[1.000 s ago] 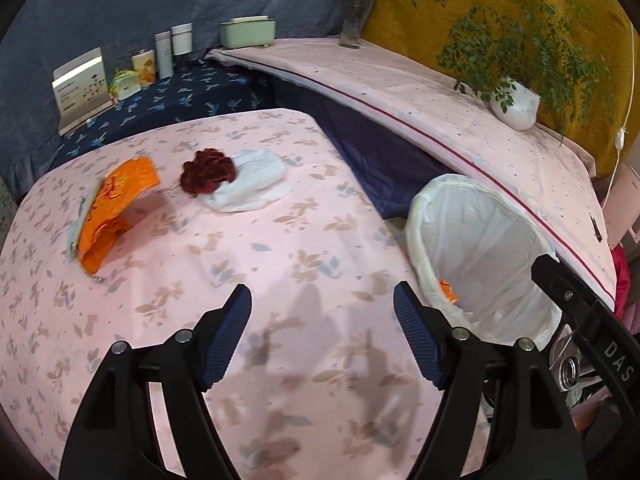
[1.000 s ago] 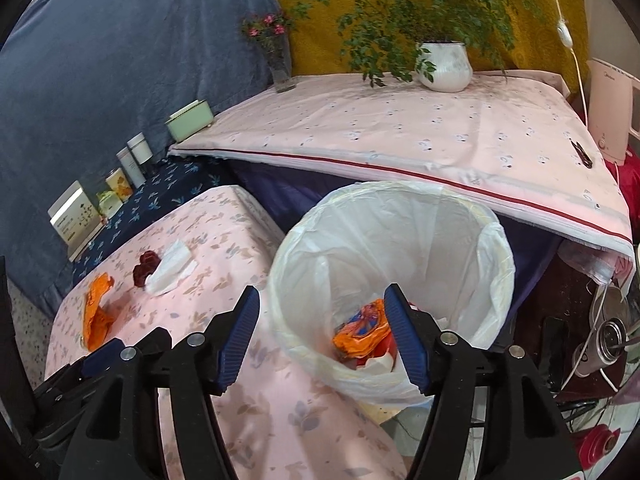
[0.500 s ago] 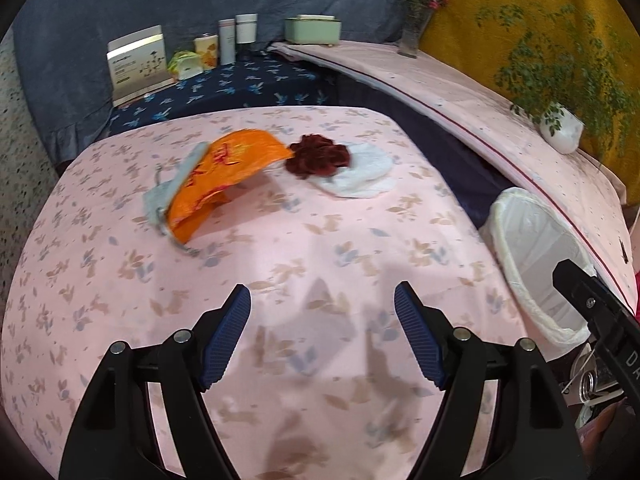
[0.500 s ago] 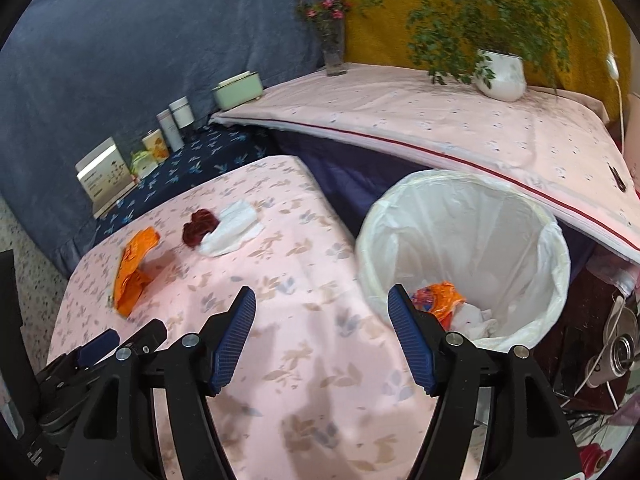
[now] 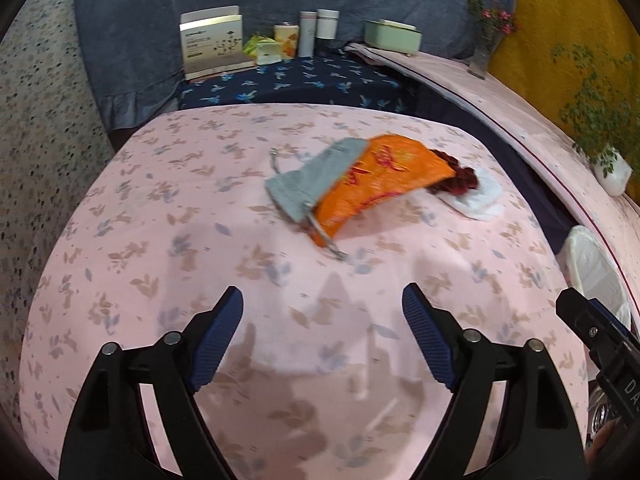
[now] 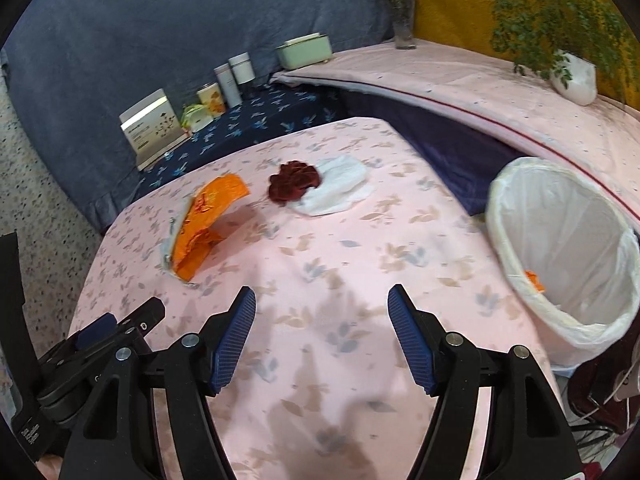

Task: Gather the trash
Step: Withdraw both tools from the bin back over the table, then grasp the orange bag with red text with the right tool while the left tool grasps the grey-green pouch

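Bare pink tablecloth (image 5: 168,240) lies open ahead — only the orange wrapper (image 5: 376,184), dark red scrap (image 6: 294,184) and white tissue (image 6: 340,188) interrupt it.

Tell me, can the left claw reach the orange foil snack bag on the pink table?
Probably yes: the orange foil snack bag lies ahead of the opening, empty left claw, nothing between.

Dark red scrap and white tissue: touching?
Touching. Right wrist view shows the dark red scrap lying on the white tissue, overlapping its left edge with no gap.
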Demonstrator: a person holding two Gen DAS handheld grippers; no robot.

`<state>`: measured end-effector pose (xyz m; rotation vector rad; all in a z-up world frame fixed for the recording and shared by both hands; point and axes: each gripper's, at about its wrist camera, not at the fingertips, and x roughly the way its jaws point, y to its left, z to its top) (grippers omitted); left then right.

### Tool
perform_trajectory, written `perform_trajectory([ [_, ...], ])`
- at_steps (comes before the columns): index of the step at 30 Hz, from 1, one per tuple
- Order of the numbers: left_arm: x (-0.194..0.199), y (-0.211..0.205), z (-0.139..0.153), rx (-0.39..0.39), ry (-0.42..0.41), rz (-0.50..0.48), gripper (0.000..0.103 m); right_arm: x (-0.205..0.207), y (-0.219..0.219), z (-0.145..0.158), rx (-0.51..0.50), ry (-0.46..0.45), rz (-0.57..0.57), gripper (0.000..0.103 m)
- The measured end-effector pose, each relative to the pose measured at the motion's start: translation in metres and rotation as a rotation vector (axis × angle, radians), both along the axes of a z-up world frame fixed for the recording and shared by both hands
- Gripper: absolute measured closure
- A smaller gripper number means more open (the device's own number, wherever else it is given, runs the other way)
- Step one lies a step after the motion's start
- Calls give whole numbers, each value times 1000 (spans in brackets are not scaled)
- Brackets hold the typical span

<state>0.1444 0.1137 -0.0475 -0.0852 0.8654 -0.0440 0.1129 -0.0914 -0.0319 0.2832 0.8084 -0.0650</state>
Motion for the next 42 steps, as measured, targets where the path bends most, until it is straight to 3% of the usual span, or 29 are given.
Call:
perform_trajectory([
  [12,37,59,-3,-13,1,81,22,65,48,-12,71,31,77,37],
  [24,70,62,-8,7,-10,55,20,122,77,-29,165,57,128,40],
  [28,77,59,-14,13,-2,51,20,132,82,-37,181,76,136,52],
  [33,82,55,-20,15,10,43,20,134,84,-40,188,77,155,78],
  [35,83,53,-22,14,14,37,20,132,83,-38,192,68,166,93],
  [42,81,37,-23,11,14,-8,20,110,67,-19,131,-1,128,99],
])
